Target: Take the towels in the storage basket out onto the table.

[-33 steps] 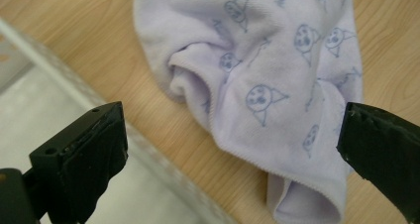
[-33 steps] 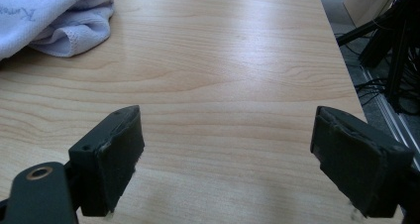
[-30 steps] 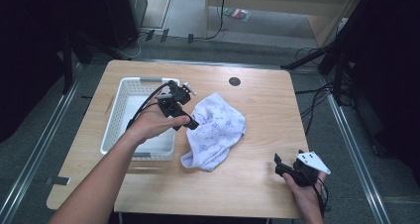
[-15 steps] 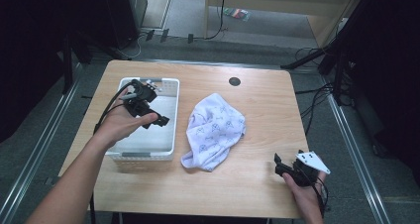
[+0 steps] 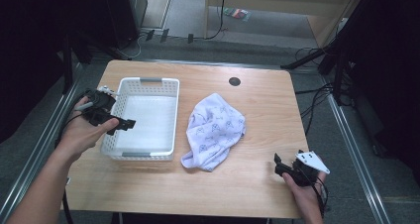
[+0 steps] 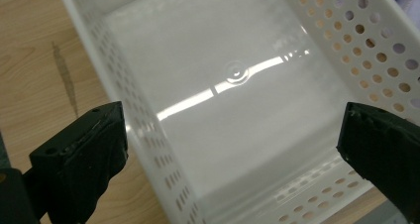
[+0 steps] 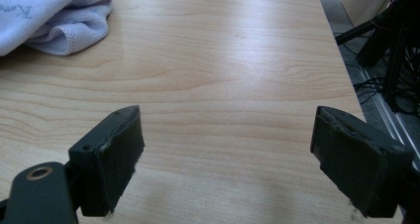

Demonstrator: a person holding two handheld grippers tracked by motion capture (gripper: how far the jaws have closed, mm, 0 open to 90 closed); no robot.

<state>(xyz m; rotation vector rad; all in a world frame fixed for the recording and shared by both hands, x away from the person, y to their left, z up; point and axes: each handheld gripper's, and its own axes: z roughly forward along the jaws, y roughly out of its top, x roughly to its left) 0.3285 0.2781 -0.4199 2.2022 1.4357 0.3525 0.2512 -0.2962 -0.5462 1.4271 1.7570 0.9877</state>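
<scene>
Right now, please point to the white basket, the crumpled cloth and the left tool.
white basket (image 5: pixel 140 155): high view, on its near wall.
crumpled cloth (image 5: pixel 215 130): high view, on the middle of its folds.
left tool (image 5: pixel 130 124): high view, between its fingertips, above the basket's left wall.

The high view looks forward and down on the whole table (image 5: pixel 257 92). The left gripper view peers close into the white basket (image 6: pixel 233 115); the right gripper view skims low toward the patterned cloth (image 7: pixel 54 16).
</scene>
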